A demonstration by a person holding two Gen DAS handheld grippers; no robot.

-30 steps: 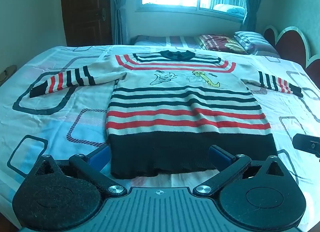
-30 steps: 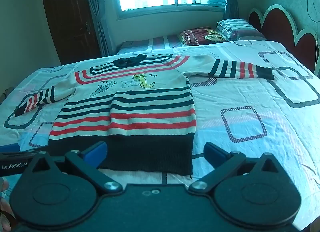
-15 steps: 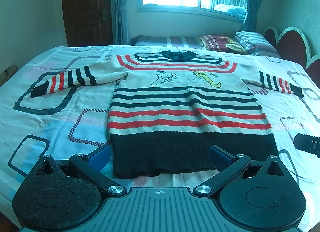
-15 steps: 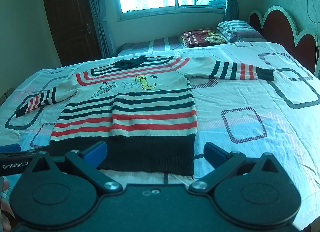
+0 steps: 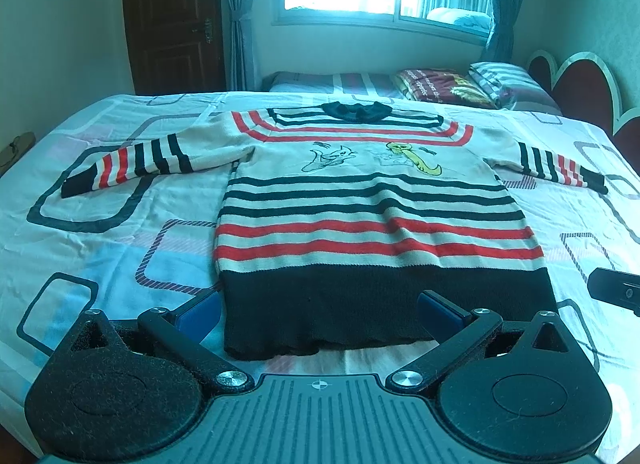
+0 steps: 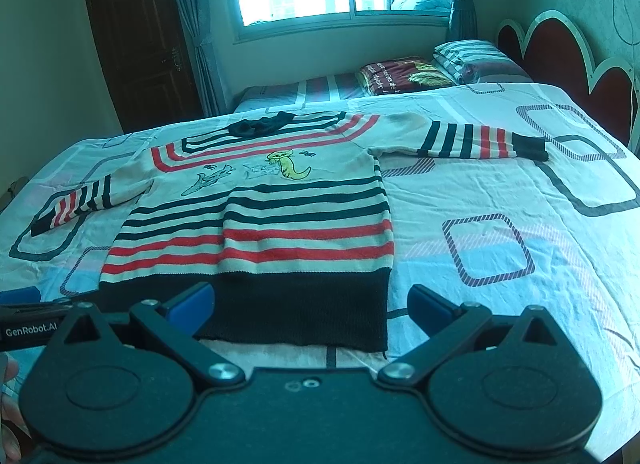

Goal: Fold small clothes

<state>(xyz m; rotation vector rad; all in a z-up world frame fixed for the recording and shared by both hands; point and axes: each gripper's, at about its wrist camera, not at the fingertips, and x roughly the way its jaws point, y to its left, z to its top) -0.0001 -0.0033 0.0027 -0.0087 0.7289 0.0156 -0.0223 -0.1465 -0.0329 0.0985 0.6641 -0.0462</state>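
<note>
Since the earlier frame both views have crept slightly nearer the sweater, which lies flat on the bed, sleeves outstretched. Left gripper and right gripper hover at its hem with jaws spread, empty; no fold is yet made.

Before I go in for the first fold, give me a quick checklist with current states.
1. Sweater spread flat, front up: ok.
2. Both sleeves out to the sides, left sleeve, right sleeve: ok.
3. Left gripper jaws open, holding nothing: ok.
4. Right gripper jaws open, holding nothing: ok.
5. Black hem in front of both grippers: ok.
6. Hem free of folds underneath: cannot tell.
</note>
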